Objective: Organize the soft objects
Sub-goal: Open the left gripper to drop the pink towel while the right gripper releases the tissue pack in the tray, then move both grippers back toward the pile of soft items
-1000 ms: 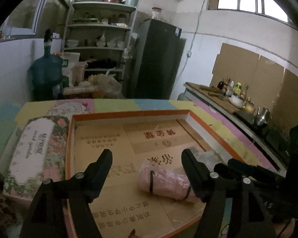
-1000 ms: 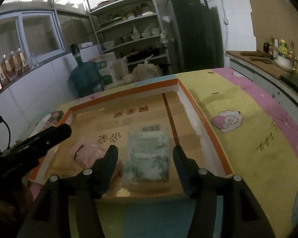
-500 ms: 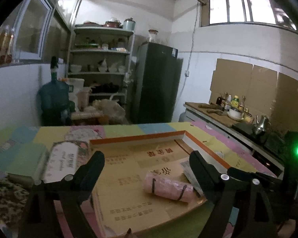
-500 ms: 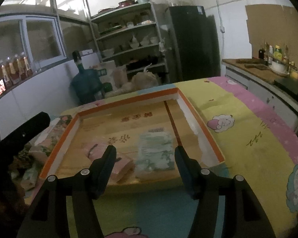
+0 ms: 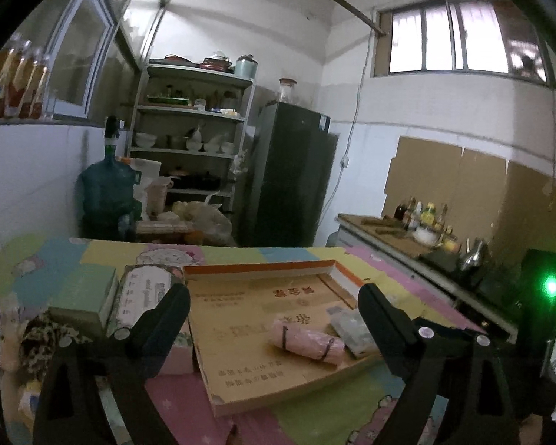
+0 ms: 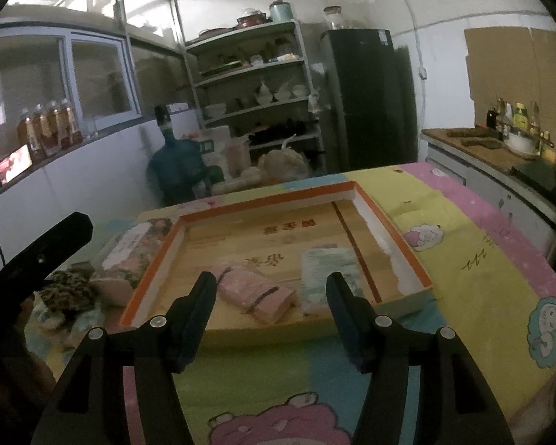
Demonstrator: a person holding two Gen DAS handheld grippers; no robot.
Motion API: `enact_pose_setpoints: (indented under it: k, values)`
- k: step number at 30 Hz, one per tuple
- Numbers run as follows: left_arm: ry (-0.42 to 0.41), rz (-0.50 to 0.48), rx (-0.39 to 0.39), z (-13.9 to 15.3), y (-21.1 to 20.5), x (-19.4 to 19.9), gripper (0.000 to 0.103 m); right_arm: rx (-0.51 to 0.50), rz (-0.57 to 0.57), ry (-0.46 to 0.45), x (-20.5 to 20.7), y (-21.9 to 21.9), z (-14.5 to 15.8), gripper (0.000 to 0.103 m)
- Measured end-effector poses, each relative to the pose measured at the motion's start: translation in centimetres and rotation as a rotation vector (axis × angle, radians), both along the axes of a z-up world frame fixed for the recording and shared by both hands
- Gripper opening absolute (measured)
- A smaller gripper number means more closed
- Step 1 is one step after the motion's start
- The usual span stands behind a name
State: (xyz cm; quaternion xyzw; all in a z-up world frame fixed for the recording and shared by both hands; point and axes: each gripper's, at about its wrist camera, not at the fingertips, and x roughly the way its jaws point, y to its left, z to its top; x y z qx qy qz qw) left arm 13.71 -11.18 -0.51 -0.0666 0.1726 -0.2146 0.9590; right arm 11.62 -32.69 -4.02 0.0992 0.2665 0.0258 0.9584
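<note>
A pink cloth roll [image 5: 307, 343] bound with dark bands lies in the orange-rimmed cardboard tray [image 5: 259, 269], beside a clear plastic packet [image 5: 352, 328]. My left gripper [image 5: 272, 293] hovers back from the tray's near edge; its jaws are opening wide and hold nothing. The right wrist view shows the same roll [image 6: 255, 293] and packet [image 6: 328, 263] in the tray [image 6: 263, 200]. My right gripper [image 6: 271, 282] is open and empty, in front of the tray's near edge. One left finger [image 6: 48, 248] shows at the left.
Left of the tray lie a floral box [image 5: 144, 296], a green box [image 5: 85, 293] and a leopard-print cloth [image 6: 66, 289] on the cartoon-print mat [image 6: 482, 259]. Behind stand a water jug [image 5: 107, 193], shelves and a dark fridge [image 5: 289, 170]. A counter with bottles runs along the right.
Both grippers have pulled back and risen from the tray, so it looks smaller. The left jaws have spread wider. Roll and packet stay where they lay.
</note>
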Motion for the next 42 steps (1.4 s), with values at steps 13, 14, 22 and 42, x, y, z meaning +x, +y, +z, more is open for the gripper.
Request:
enact_pose_setpoints:
  k: [13,14,22,42]
  values:
    - [-0.08,0.258,0.207,1.0,3.9,-4.8,0.092,-0.027,0.061,-0.047,-3.6,5.1,1.7,0.065]
    - [-0.074,0.278,0.216,1.0,4.3,-5.0,0.092,-0.026,0.066,-0.049,-3.7,5.4,1.8,0.066]
    - [-0.04,0.394,0.216,0.5,8.4,-6.6,0.092,-0.021,0.143,-0.062,-4.8,9.4,1.8,0.069]
    - [0.017,0.445,0.179,-1.5,17.5,-8.7,0.092,-0.032,0.252,-0.043,-4.3,17.1,0.5,0.075]
